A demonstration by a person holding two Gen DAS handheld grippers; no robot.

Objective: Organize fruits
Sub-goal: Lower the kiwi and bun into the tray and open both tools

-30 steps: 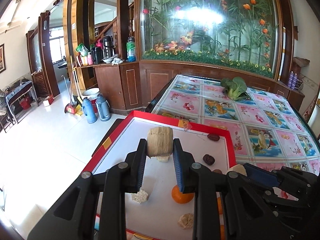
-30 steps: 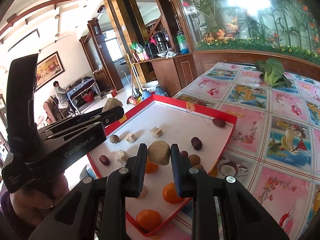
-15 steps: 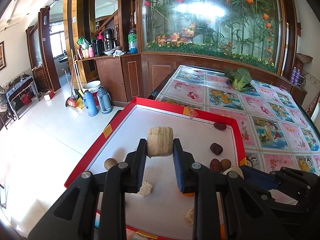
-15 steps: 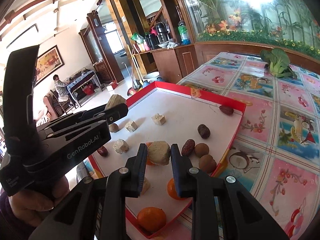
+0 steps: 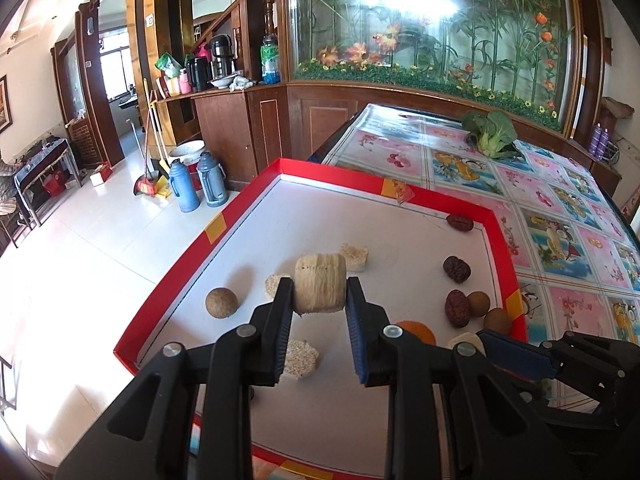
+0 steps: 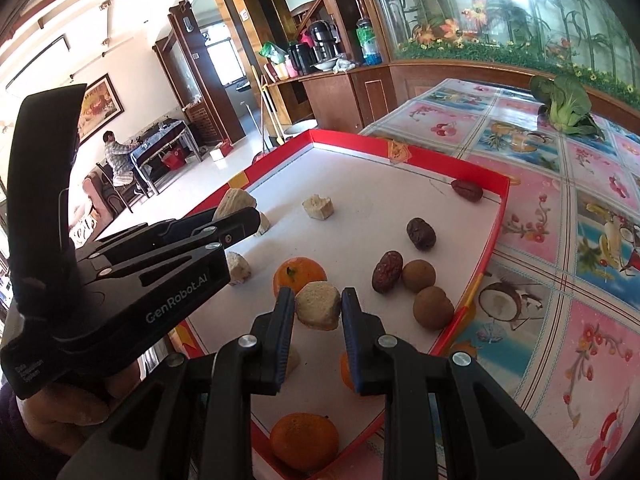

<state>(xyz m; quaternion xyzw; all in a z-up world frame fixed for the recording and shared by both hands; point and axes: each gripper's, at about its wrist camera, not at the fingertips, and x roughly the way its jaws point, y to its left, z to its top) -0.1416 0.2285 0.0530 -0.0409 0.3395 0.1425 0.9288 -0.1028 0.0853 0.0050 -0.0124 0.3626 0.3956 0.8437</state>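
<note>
- The left gripper (image 5: 320,300) holds a tan ridged chunk (image 5: 320,283) tight between its two jaws – the jaws are closed on it, one pressing each flat side.
- The chunk sits right at the tips of the jaws, sticking up a little above them, so it probably can be let go easily without the fingers bumping the tray.
- It hangs over the white floor of the red tray (image 5: 192,256), near the tray's left wall, close to other pale chunks – one pale piece (image 5: 354,257) lies just behind it and another pale piece (image 5: 298,364) lies under the left jaw.
- That looks like the reason for the spot: the pale pieces seem to be gathered on the left side of the tray.
- The right gripper (image 6: 316,312) is closed on a pale lumpy chunk (image 6: 318,306), also held at the jaw tips.
- This chunk is in the middle of the tray, just in front of an orange (image 6: 298,276).
- The dark dates (image 6: 387,272) and the round brown fruits (image 6: 419,276) sit together near the tray's right wall, so like seems to go with like.
- One date (image 6: 466,190) lies alone in the tray's far right corner.
- Both chunks are up off the tray floor, not set down yet.
</note>
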